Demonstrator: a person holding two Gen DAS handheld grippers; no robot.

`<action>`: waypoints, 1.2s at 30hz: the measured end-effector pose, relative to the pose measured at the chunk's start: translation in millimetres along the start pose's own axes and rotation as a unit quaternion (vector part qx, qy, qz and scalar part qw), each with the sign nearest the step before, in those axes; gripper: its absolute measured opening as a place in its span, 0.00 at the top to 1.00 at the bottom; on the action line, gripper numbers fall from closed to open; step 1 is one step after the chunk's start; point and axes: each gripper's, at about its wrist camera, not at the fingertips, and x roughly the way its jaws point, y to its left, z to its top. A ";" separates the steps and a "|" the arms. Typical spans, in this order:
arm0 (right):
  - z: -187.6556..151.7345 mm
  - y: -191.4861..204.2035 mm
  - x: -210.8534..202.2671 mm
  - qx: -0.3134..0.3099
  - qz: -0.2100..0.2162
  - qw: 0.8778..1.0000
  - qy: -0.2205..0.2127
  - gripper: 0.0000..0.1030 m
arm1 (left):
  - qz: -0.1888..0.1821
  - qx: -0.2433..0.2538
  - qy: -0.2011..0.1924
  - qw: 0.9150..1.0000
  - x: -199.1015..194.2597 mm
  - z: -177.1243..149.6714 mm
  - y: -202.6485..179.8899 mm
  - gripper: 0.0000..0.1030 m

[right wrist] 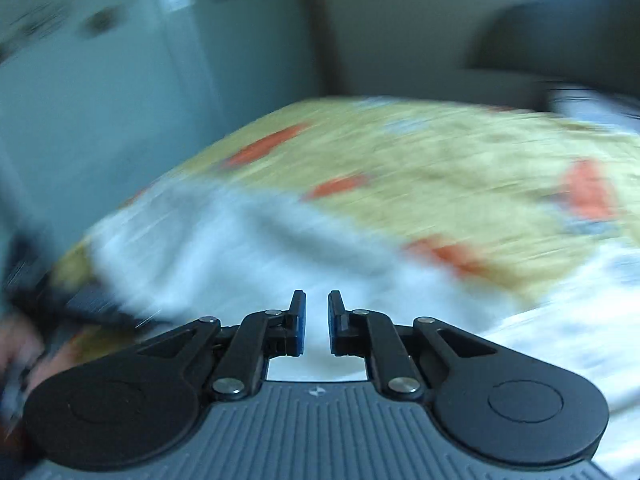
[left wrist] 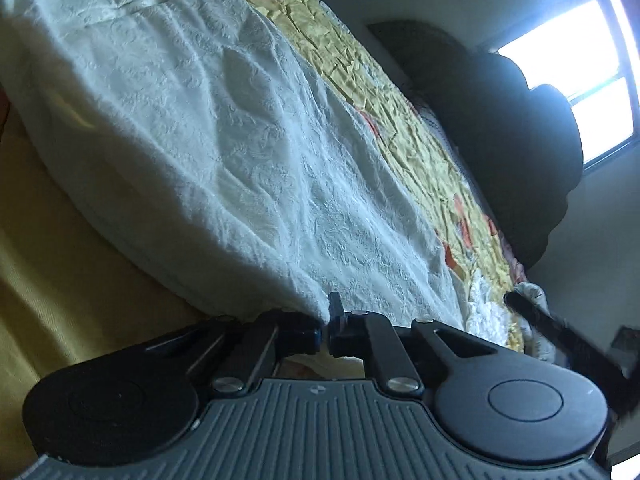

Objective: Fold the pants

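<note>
The white textured pants lie spread over a yellow bedspread with orange patches. My left gripper is at the pants' near edge, its jaws closed together with a fold of the white cloth pinched between them. The right wrist view is blurred by motion. There the pants show as a white patch on the bedspread. My right gripper hovers over the white cloth with a narrow gap between its blue pads and nothing caught in it.
A dark heap sits at the far side of the bed under a bright window. Plain yellow sheet shows at the near left. A pale wall or cabinet stands behind the bed. A blurred hand is at the left edge.
</note>
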 end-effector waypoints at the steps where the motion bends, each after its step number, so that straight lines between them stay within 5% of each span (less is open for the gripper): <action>1: 11.6 -18.6 5.1 0.017 -0.045 0.999 0.005 0.76 | -0.009 -0.002 -0.004 1.000 -0.3 -1.7 3.6 0.88; 4: 38.0 -65.9 32.7 0.041 -0.162 0.985 0.049 0.46 | -0.031 0.012 -0.023 0.999 -4.2 -7.5 10.3 0.88; 9: 50.6 -111.7 61.0 0.089 -0.205 0.970 0.099 0.47 | -0.049 0.007 -0.028 0.998 -2.1 -10.7 15.3 0.88; 14: 55.6 -130.1 85.2 0.143 -0.183 0.963 0.136 0.48 | -0.055 0.003 -0.027 0.998 -3.1 -10.6 17.9 0.88; 21: 59.9 -133.3 119.3 0.111 -0.249 0.942 0.195 0.49 | -0.058 0.002 -0.027 0.998 -2.1 -11.8 19.0 0.88; 29: 54.5 -143.8 117.8 0.134 -0.239 0.944 0.186 0.57 | -0.059 0.001 -0.027 0.998 -1.2 -10.6 19.3 0.88; 34: 48.8 -158.9 97.7 0.184 -0.226 0.943 0.157 0.89 | -0.059 0.001 -0.027 0.998 -1.0 -10.4 19.5 0.88; 36: 45.2 -163.2 78.6 0.207 -0.208 0.948 0.122 0.91 | -0.059 0.001 -0.027 0.998 -0.8 -10.4 19.5 0.88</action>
